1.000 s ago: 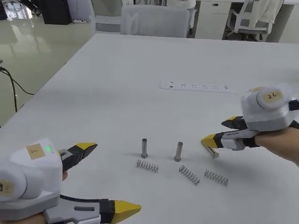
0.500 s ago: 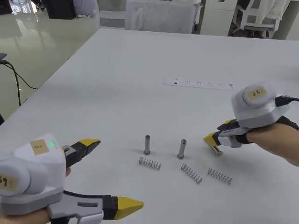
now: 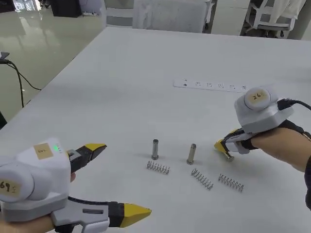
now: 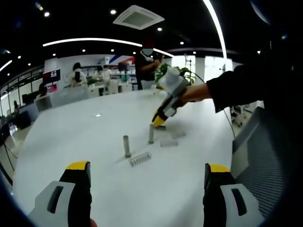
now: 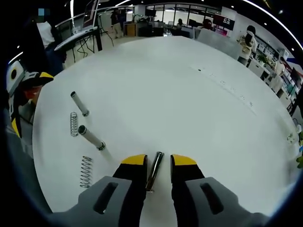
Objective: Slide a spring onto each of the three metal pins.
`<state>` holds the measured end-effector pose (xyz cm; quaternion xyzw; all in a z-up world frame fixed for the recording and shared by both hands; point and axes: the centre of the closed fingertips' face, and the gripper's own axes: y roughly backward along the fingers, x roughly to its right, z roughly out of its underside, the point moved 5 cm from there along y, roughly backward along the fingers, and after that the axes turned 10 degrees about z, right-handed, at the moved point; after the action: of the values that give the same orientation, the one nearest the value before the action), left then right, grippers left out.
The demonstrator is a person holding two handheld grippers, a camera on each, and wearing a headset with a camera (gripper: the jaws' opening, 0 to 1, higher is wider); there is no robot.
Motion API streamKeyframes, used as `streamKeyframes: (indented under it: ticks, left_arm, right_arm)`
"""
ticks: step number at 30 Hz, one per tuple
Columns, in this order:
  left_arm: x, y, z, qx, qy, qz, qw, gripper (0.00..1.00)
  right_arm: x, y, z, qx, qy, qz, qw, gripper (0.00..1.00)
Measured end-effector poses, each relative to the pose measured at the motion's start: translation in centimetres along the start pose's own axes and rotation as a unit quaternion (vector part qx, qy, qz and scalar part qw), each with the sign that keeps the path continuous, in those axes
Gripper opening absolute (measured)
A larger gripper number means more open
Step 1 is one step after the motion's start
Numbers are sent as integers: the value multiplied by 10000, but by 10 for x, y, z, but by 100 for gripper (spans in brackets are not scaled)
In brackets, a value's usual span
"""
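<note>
Note right gripper [image 5: 154, 161] fingers narrower than a second ago, straddling fallen pin [image 5: 155, 172] at 3 o'clock of upright pins [image 3: 155, 149]; clamping unconfirmed. Keep left gripper [image 4: 147, 166] wide, empty. Stand pin first.

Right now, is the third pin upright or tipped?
Tipped. The third pin leans at a slant between the jaws of the right tongs; whether they clamp it, cannot tell.
</note>
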<state>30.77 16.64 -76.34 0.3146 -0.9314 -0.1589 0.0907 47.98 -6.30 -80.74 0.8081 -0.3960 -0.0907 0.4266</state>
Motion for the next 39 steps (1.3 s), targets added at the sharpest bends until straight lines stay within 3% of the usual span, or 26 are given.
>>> streamKeyframes:
  ticks: [10, 39]
  left_arm:
    - [0, 0, 0, 6, 15, -7, 10000, 97]
    - [-3, 1, 2, 24, 60, -2, 10000, 97]
  right_arm:
    - [-1, -6, 1, -231, -79, 23, 9997, 11]
    - [-6, -10, 1, -698, -232, 113, 9972, 5]
